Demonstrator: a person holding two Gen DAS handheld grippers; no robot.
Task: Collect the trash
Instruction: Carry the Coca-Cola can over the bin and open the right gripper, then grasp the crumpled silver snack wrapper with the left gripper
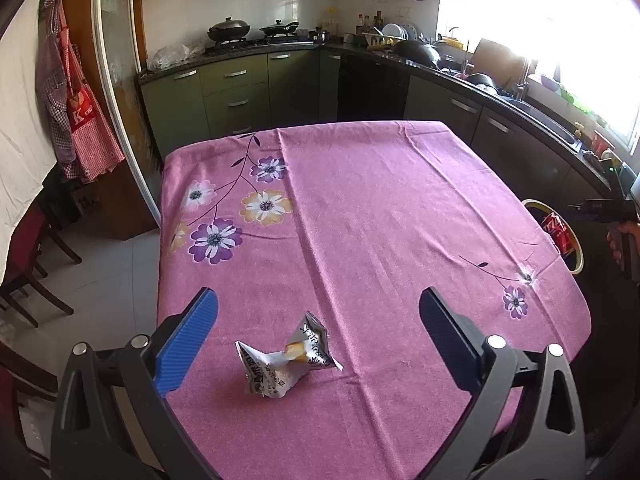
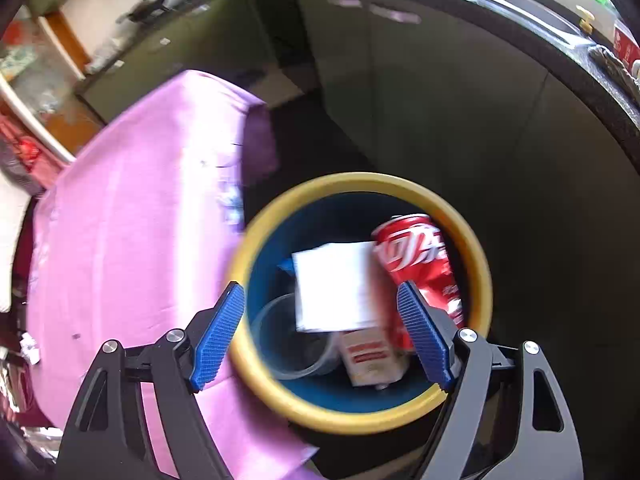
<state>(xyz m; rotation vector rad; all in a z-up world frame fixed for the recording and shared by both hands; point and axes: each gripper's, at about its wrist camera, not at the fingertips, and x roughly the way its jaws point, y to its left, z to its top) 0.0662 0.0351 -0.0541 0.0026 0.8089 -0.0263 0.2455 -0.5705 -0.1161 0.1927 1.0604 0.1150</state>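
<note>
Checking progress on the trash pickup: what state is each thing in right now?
Wrapper: crumpled, lying on the tablecloth, not gripped.
Left claw: open, wrapper between its fingers.
Right claw: open over the bin, pads touching nothing.
Bin: open, partly filled.
White paper: in the bin, on top.
Red can: in the bin, leaning.
Clear cup: in the bin.

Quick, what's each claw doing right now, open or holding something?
Left claw: open, empty, over the crumpled wrapper.
Right claw: open above the bin, gripping nothing.
</note>
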